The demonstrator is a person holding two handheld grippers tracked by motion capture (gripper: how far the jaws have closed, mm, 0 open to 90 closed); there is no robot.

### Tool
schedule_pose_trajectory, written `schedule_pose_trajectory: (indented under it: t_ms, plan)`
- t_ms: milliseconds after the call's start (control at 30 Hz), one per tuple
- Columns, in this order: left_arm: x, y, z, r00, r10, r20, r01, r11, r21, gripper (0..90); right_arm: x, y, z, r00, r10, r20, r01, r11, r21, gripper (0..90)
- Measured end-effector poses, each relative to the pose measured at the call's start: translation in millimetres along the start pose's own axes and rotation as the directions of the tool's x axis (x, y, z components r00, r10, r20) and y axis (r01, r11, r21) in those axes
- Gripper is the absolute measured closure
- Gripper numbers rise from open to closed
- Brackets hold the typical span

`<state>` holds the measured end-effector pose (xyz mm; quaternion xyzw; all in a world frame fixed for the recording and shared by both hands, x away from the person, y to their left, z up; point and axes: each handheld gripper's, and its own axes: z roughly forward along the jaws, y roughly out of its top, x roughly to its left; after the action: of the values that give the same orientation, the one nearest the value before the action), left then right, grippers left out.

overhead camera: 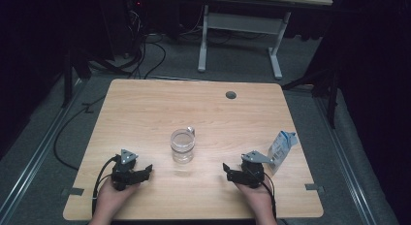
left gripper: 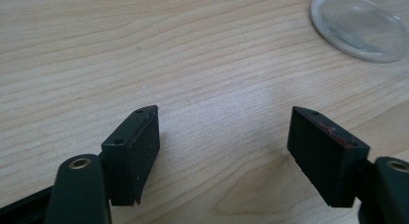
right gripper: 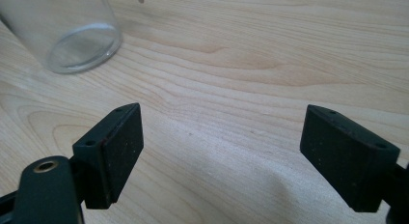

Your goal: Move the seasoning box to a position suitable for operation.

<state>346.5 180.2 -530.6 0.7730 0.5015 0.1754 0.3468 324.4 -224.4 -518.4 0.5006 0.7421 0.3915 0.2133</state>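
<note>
Nothing started yet, judging by the layout. Left tool (overhead camera: 145,170) and right tool (overhead camera: 229,170) both parked low on the near part of the light wooden counter (overhead camera: 145,108), one to each side, jaws spread wide with nothing between them. Same in the left gripper view (left gripper: 224,142) and right gripper view (right gripper: 222,147): bare wood grain between the black pads, no contact with anything.

Clear glass tumbler (overhead camera: 182,145) upright at mid-counter, just beyond the tools and roughly between them, apart from both. Looks empty, though hard to be sure through clear glass. Small metallic bit at its far rim, possibly a spoon handle; too small to call.

White-and-blue carton or pouch (overhead camera: 281,148) standing tilted near the right edge, just beyond the right tool; whether touching the tool's grey plate, unclear. Print unreadable, opening state unknown.

Likely job: pick up carton, pour into tumbler. All of that still to do: approach, grasp, pour.

Tumbler cut off at the frame edge in both gripper views (left gripper: 359,26) (right gripper: 62,31). Far side dark: grey cable port in counter, desk legs and cables beyond on the floor.
</note>
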Motion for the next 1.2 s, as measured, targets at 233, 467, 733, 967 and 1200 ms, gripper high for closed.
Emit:
schedule_pose_trajectory:
  t_ms: [233, 467, 733, 967, 1200]
  plan:
    - [1.9, 3.0, -7.6, 0.9999, -0.014, 0.009, 0.015, 0.9991, -0.041, 26.8, -0.7, -2.5, -2.8, 0.9997, -0.026, -0.001, 0.026, 1.0, 0.006, 15.5]
    - [-1.6, 4.0, -14.5, 0.9978, -0.009, 0.066, 0.016, 0.995, -0.099, 34.5, -3.0, -3.0, -6.2, 0.9995, -0.025, -0.018, 0.025, 1.0, -0.004, 16.0]
    - [-4.3, 6.4, -17.9, 0.9929, -0.013, 0.118, 0.031, 0.9879, -0.152, 43.0, -3.5, -4.8, -8.2, 0.999, -0.017, -0.041, 0.017, 1.0, 0.0, 17.7]
    - [-4.3, 9.3, -15.1, 0.9941, -0.017, 0.107, 0.028, 0.9942, -0.104, 47.1, -1.3, -4.3, -6.4, 0.9975, -0.028, -0.064, 0.028, 1.0, 0.002, 18.4]
    - [-5.7, 23.3, -16.7, 0.987, 0.006, 0.161, 0.012, 0.994, -0.109, 49.4, 1.6, -3.4, -5.0, 0.9955, -0.037, -0.087, 0.037, 0.999, 0.002, 19.6]
